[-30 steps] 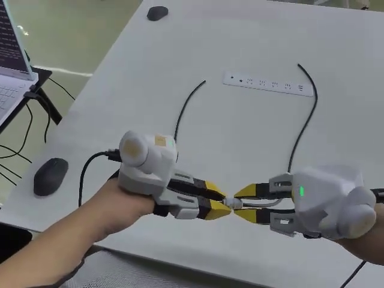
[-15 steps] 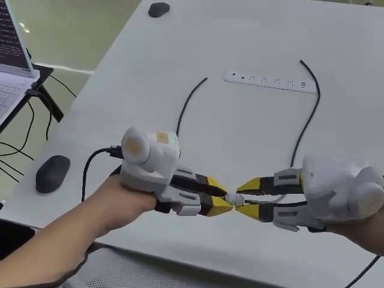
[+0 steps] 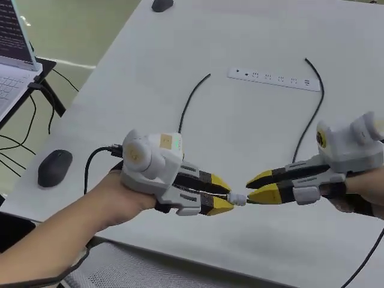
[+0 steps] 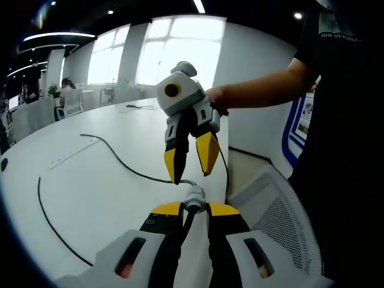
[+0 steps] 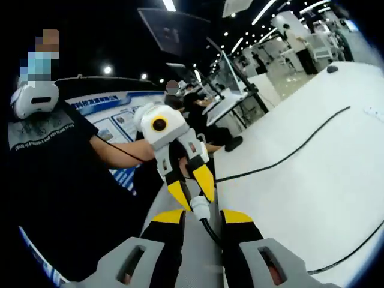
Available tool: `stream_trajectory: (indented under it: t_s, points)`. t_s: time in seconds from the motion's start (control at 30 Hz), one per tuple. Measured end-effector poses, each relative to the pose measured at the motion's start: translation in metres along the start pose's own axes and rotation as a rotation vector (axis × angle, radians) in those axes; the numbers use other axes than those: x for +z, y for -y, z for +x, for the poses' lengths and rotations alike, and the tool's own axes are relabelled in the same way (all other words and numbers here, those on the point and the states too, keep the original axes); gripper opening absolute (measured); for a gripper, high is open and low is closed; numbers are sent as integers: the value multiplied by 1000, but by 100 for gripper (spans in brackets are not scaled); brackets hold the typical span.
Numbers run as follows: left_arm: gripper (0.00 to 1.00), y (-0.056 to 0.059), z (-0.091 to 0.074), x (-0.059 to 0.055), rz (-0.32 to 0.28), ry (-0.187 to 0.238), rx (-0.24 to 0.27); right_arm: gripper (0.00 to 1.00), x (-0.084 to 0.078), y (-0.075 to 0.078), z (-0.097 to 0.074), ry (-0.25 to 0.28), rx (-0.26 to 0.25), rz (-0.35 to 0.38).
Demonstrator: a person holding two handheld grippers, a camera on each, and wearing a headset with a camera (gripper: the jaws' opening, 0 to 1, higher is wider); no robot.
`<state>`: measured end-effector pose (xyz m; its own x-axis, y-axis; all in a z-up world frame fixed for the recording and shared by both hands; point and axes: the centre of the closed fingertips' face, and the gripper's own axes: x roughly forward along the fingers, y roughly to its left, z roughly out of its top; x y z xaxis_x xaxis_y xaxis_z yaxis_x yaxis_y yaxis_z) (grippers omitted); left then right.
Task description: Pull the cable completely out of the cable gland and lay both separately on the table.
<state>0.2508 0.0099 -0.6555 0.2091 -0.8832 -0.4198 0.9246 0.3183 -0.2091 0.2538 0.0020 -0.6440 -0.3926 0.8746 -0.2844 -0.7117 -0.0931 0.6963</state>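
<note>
Between the two pairs of yellow tips, over the near edge of the table, sits the white gland. The left gripper has it: its jaws are drawn narrow and clamp the gland at their very ends, so that the gland's nose sticks out toward the right gripper. The two grippers point at each other, tips near but not touching.

The black cable leaves the gland on the side of the right gripper and passes between that gripper's jaws. Those jaws stand apart, wider than the cable; in the right gripper view it runs down the middle of the gap, with space on both sides. Behind the right gripper the cable lies on the table and curves away from it to a free end.

In the left gripper view a dark strip runs back from the gland between the left jaws. Whether that is the cable's short end or only shadow cannot be told.

Beyond both grippers, well apart from them, a white strip of sockets lies across the table; the cable's far end lies just past its right end. A second cable, also black, lies loose beyond the left gripper. A dark mouse rests on the table out to the left of the left gripper.
</note>
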Motion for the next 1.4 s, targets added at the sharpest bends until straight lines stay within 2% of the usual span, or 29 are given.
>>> stream_trajectory:
  t_s: [0.13,0.2,0.37,0.47,0.5,0.6,0.73,0.87,1.2,1.4]
  points:
    - [15,-1,0,0,1,1,3,19,-3,2,5,-14,4,0]
    - [15,-1,1,0,2,0,4,19,-1,-2,8,5,23,17]
    - [15,-1,3,-1,5,-4,3,17,-7,-6,15,-29,35,4]
    - [15,-1,3,-2,4,-7,0,11,-10,-5,15,-48,34,-9]
    - [15,-1,4,-2,1,-5,-1,9,-10,-5,15,-48,37,-13]
    - [15,0,5,-1,1,-5,-2,9,-9,-5,14,-45,36,-12]
    - [15,-1,5,-1,-24,-6,1,8,-9,-5,14,-52,15,-76]
    - [15,-2,3,-1,-42,-6,2,8,-7,-4,15,-77,-44,-201]
    - [15,2,2,-6,-76,-23,0,7,-14,-3,19,-174,-231,-535]
    - [15,1,1,-2,-106,6,10,7,-10,0,16,-199,-368,-708]
